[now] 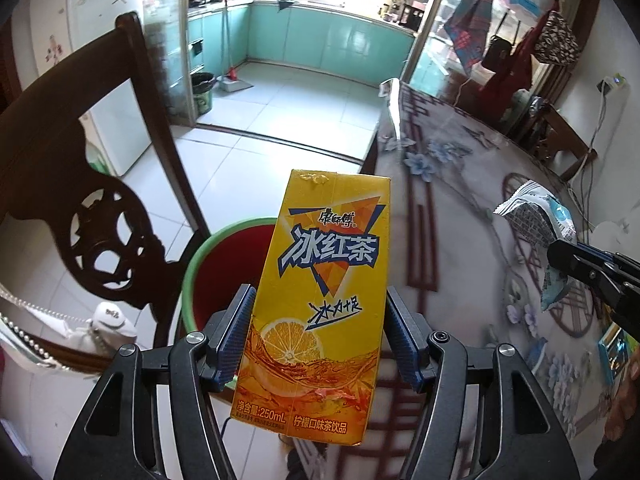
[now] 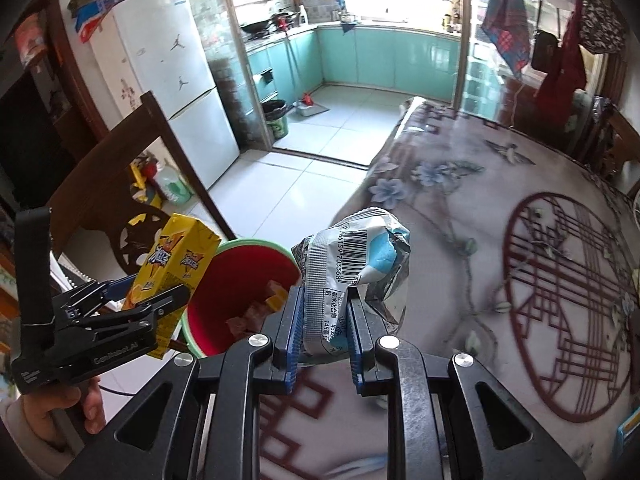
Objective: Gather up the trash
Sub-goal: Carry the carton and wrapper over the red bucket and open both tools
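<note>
Tea carton (image 1: 316, 300) clamped between jaws

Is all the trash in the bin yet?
Not yet. Some scraps already lie in the red bin. The left claw holds the yellow tea carton, and the right claw holds a crumpled wrapper. Both still need dropping in.

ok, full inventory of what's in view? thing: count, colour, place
carton: 1, yellow, in left gripper
wrapper: 1, silver-blue, in right gripper
bin: 1, red, green rim, on floor by table, scraps inside
table: 1, floral cloth, right
chair: 1, dark wood, left
fridge: 1, white, by kitchen door
left gripper: 1, black, shut on carton
right gripper: 1, black, shut on wrapper
hand: 1, on left gripper's handle
</note>
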`<action>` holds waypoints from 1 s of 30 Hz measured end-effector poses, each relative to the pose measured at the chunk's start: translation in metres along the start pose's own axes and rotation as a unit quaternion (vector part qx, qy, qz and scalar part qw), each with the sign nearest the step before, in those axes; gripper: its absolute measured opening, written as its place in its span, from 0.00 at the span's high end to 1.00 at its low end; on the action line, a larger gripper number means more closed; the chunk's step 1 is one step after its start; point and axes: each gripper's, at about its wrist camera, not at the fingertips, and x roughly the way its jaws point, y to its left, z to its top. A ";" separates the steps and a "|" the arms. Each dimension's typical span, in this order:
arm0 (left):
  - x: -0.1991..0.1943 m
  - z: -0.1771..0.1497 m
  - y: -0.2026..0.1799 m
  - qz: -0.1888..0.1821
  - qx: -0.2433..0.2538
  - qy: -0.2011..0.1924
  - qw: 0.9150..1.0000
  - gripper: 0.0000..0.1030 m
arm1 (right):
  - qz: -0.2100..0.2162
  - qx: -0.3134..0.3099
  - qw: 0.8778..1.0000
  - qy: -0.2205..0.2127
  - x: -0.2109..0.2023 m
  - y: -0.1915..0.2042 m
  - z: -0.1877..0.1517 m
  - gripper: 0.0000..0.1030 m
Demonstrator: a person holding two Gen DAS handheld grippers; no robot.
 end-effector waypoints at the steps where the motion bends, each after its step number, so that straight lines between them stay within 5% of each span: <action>1: 0.002 0.000 0.004 0.002 -0.003 0.002 1.000 0.40 | 0.004 -0.003 1.000 0.004 0.005 0.004 0.001 0.83; 24: 0.053 0.002 0.059 0.034 -0.040 0.072 0.996 0.40 | 0.062 -0.042 0.996 0.057 0.081 0.058 0.023 0.83; 30: 0.053 0.006 0.064 0.038 -0.054 0.068 0.996 0.20 | 0.059 -0.052 0.996 0.046 0.079 0.063 0.026 0.56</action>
